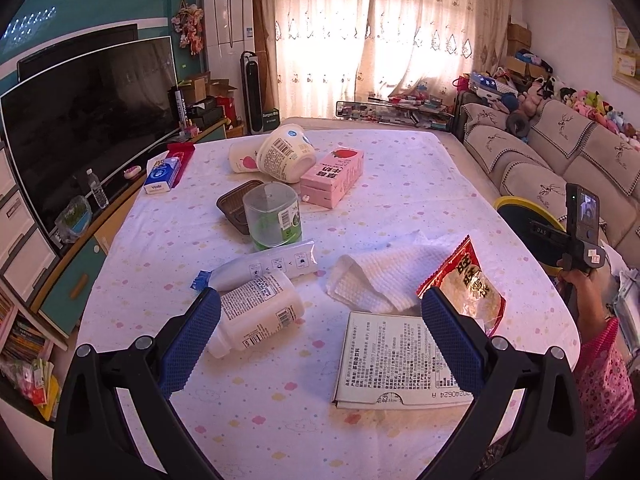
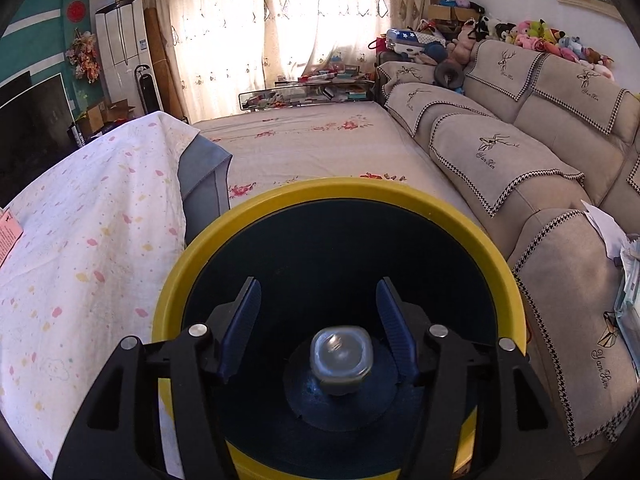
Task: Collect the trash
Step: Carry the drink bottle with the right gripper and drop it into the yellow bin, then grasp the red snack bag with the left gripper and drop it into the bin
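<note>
Yellow-rimmed dark bin, pink carton, pastel-spotted white cloth.

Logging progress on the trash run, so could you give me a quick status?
Left gripper open over table litter. Right gripper open above yellow bin, clear container inside. Nothing blocking.

Cloth table cover looks soft and matt, pastel-dotted. White quilted paper towel, centre frame, is bumpy. Red crinkly plastic snack bag is shiny. Yellow-rimmed plastic bin looks smooth, gripper pads rough, knurled blue rubber.
</note>
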Motion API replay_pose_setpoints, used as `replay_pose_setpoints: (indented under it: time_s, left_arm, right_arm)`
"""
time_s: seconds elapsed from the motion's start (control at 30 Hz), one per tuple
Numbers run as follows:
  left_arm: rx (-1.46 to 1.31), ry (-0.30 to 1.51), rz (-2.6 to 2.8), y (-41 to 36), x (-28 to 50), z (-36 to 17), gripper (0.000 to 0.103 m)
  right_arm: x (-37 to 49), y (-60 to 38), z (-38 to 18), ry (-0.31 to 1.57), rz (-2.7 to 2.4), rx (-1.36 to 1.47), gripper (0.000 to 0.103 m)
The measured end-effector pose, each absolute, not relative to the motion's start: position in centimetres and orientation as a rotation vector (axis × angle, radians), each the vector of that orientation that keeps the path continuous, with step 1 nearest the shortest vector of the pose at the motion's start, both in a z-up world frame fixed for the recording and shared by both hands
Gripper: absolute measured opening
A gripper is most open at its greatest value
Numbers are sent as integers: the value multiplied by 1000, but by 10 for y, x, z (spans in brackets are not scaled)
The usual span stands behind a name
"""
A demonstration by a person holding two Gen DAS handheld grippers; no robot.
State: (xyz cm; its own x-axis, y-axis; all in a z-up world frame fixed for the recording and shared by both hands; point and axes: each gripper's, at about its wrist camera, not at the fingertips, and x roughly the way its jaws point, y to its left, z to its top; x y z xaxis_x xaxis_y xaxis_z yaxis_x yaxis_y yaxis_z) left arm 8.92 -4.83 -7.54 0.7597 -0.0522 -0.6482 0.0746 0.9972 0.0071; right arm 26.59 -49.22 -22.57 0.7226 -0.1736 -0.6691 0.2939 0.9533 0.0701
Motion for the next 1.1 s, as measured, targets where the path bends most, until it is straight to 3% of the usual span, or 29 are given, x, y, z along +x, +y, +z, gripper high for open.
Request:
replay_pose_setpoints:
  time_s: [0.43, 0.73, 1.1]
  left_arm:
    - [134, 809, -279, -97, 87, -111, 99]
    - [133, 806, -420, -124, 131, -101, 98]
    - [220, 860, -494, -161, 179, -118, 44]
  right_arm:
    - [236, -479, -185, 630, -246, 173, 65]
    - [229, -479, -174, 603, -251, 171, 65]
    - [220, -490, -163, 572, -256, 184, 66]
